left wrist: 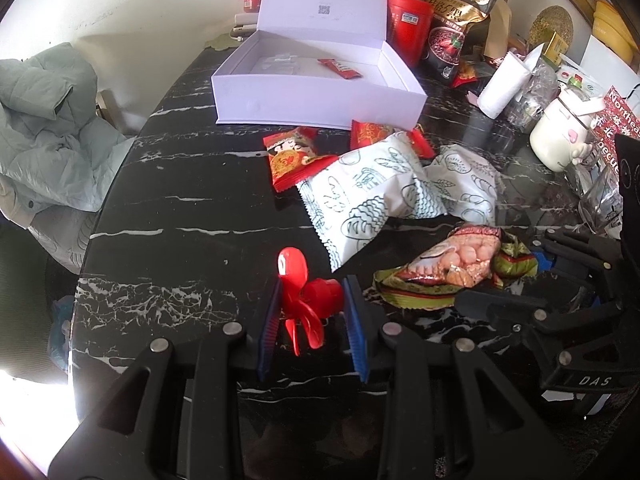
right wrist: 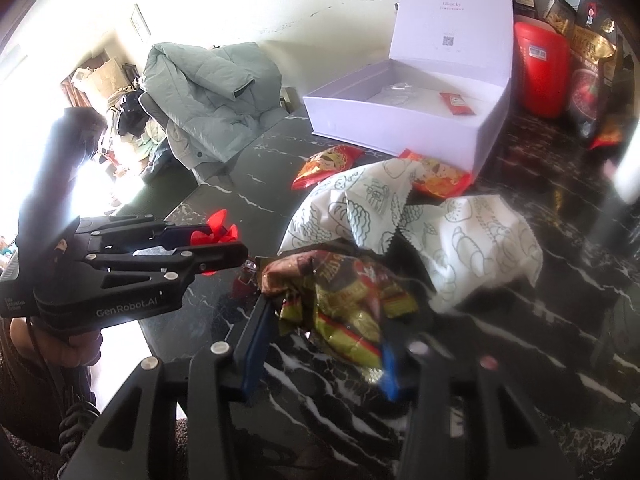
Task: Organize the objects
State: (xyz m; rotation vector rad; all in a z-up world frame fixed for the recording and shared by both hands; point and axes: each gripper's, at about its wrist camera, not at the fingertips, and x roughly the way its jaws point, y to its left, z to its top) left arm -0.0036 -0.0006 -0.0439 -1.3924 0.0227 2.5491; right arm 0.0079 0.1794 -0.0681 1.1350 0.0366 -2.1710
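Note:
My left gripper is shut on a small red plastic fan, held just above the black marble table. The right wrist view shows the same left gripper and red fan at left. A crinkled green and yellow snack packet lies between the blue pads of my right gripper, which press on its sides. From the left wrist view, the right gripper and the snack packet are at right. An open white box at the back holds a red sachet.
Two white printed bags and two red snack packets lie in front of the box. A red canister, dark bags, a paper roll and a white jar crowd the right. A grey-green jacket is draped beyond the table's left edge.

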